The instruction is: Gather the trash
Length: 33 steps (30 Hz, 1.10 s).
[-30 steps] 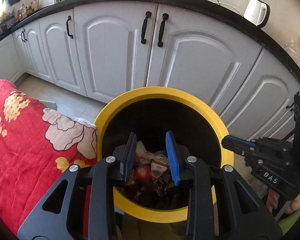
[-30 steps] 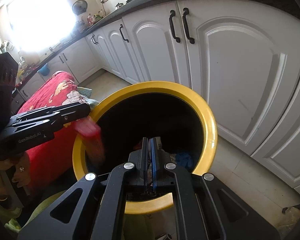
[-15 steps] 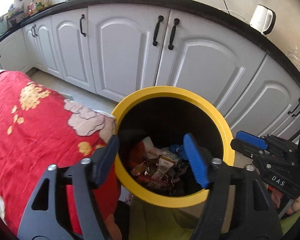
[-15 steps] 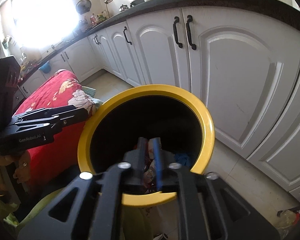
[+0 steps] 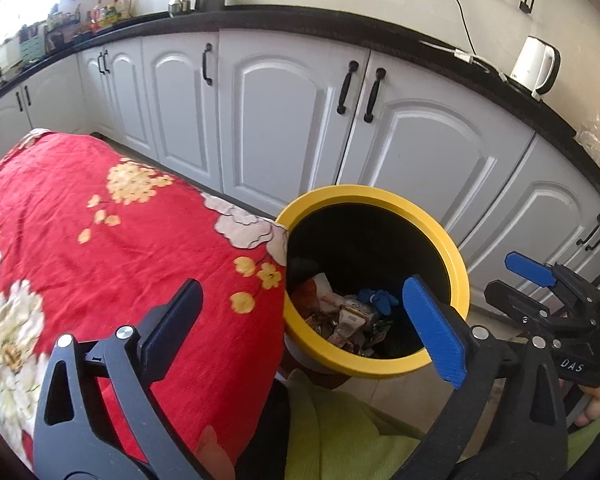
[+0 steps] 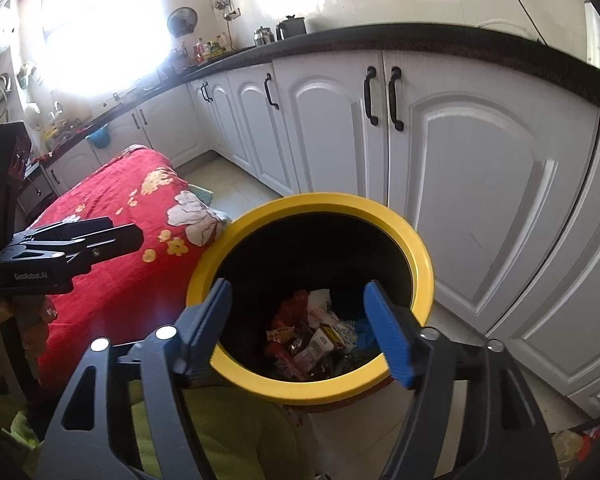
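1. Yellow-rimmed bin [image 6: 418,264] holds the trash [image 6: 312,340], a heap of wrappers at its bottom.
2. Left gripper [image 5: 304,332] and right gripper [image 6: 304,328] have just been opening; both jaws stand wide, nothing between them.
3. Risk: a swinging gripper could clip the rim and tip the bin, judging by how close they hang.
4. Readable: "DAS", "GenRobot.AI".

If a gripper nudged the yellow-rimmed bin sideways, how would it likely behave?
The bin looks like thin plastic holding only wrappers, so it is probably light and would slide or tip easily. The red cloth pressed against one side might steady it.
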Each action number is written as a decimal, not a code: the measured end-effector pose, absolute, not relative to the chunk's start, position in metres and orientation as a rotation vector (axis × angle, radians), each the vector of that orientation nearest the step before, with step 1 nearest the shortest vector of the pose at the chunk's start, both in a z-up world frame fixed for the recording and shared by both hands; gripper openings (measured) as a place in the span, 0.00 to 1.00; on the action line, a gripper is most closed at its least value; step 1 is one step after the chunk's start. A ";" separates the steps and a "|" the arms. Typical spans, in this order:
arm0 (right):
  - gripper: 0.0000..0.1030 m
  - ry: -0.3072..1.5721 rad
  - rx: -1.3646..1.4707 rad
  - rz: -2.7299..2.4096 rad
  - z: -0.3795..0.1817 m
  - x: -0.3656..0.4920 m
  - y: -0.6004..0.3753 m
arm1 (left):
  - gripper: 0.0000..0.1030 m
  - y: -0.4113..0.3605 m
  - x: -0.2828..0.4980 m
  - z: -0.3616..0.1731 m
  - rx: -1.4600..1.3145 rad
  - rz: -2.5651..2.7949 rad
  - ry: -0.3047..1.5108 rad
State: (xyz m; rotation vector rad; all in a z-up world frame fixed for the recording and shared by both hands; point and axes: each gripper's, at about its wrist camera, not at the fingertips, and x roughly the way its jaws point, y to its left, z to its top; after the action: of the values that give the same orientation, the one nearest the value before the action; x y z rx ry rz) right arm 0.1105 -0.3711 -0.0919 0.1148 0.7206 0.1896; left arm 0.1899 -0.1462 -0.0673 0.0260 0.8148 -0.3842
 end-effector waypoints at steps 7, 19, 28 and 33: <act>0.82 0.685 0.097 0.186 -0.077 0.095 -0.360 | 0.89 -0.125 0.166 -0.049 0.013 -0.349 0.769; 0.94 0.544 0.070 0.157 -0.047 0.060 -0.337 | 0.89 -0.096 0.114 -0.021 -0.009 -0.260 0.607; 0.94 0.355 0.022 0.156 -0.034 0.010 -0.312 | 0.89 -0.079 0.070 -0.008 -0.019 -0.177 0.460; 0.94 0.277 0.006 0.151 -0.032 -0.008 -0.307 | 0.89 -0.074 0.044 -0.008 -0.033 -0.172 0.419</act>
State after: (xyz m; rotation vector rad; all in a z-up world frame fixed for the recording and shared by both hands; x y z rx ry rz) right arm -0.0080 -0.3068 -0.0316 0.0065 0.2766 0.1513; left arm 0.0445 -0.0740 -0.0075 -0.0331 0.4189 -0.1723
